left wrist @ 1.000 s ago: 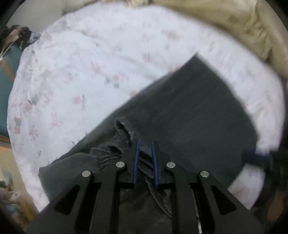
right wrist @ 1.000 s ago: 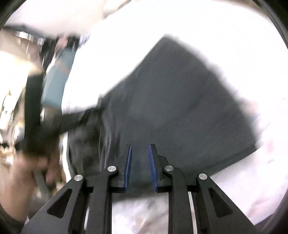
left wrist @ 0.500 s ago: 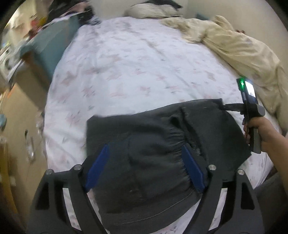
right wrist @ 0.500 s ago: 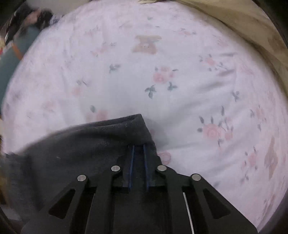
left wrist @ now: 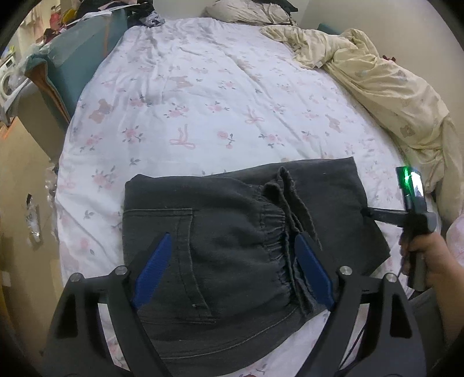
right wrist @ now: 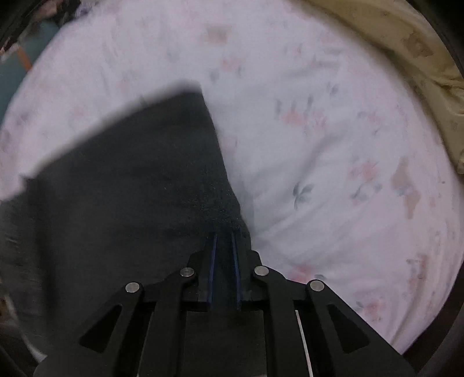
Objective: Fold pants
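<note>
Left wrist: dark folded pants [left wrist: 232, 249]

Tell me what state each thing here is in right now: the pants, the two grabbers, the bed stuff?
Pants: dark, folded over, lying on the bed.
Left gripper: jaws opening wide above the pants, gripping nothing.
Right gripper: shut on the pants' edge.
Sheet: spread out, lightly wrinkled.
Blanket: crumpled along the bed's side.
Pillow: lying at the bed's far end.

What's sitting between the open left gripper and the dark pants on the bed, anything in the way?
Nothing visible. The left gripper, its jaws opening, hangs directly over the folded pants with only air between. The right gripper already pinches their right edge.
</note>
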{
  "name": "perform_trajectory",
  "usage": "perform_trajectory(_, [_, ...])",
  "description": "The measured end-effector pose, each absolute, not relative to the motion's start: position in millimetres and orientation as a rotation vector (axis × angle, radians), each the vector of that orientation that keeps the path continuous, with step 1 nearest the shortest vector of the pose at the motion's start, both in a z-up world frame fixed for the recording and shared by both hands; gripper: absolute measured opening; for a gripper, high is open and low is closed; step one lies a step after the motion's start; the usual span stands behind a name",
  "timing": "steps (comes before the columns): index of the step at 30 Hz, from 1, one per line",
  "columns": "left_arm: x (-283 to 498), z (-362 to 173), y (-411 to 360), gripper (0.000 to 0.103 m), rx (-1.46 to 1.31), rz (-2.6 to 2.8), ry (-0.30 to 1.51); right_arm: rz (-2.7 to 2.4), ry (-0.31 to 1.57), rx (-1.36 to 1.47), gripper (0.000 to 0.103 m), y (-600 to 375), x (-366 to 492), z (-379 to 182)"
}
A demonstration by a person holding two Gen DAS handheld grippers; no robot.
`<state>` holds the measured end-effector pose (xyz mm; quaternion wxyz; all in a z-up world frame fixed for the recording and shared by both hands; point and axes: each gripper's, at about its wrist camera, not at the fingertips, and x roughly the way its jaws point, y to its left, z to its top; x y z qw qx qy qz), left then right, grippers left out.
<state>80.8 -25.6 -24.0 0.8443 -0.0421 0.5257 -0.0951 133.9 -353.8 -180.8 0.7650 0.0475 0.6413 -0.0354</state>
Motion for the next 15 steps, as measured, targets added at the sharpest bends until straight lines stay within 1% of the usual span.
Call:
perform_trajectory(1, [79.3, -23.6, -25.0, 0.084, -0.089, -0.195, 1.107, -0.075, 1.377, 0.098, 0.007, -354.4, 133.9, -179.4])
perform_trajectory(3, [75.7, -22.1, -22.3, 0.084, -0.103, -0.191, 1.106, -0.092, 1.369, 0.213, 0.011, -365.2, 126.8, -164.8])
perform_trajectory(4, [73.5, -20.5, -20.4, 0.084, -0.117, -0.198, 1.107, -0.079, 1.339, 0.283, 0.011, -371.9, 114.7, -150.7])
perform_trajectory(7, [70.8, -16.0, -18.8, 0.084, -0.130, -0.205, 1.097, -0.124, 1.198, 0.390, 0.017, -390.7, 72.6, -117.4])
perform_trajectory(8, [70.3, -14.1, -19.2, 0.084, -0.130, -0.207, 1.092, -0.141, 1.173, 0.489, 0.024, -402.5, 55.4, -115.2])
perform_trajectory(10, [68.9, -11.8, -20.2, 0.084, -0.130, -0.210, 1.084, -0.171, 1.172, 0.639, 0.039, -418.6, 33.2, -125.3])
perform_trajectory(13, [67.0, -9.2, -20.8, 0.084, -0.138, -0.223, 1.079, -0.226, 1.223, 0.774, 0.039, -427.2, 6.7, -152.7])
perform_trajectory(15, [65.0, -6.9, -20.7, 0.084, -0.139, -0.225, 1.073, -0.240, 1.249, 0.786, 0.041, -424.2, 3.3, -164.2])
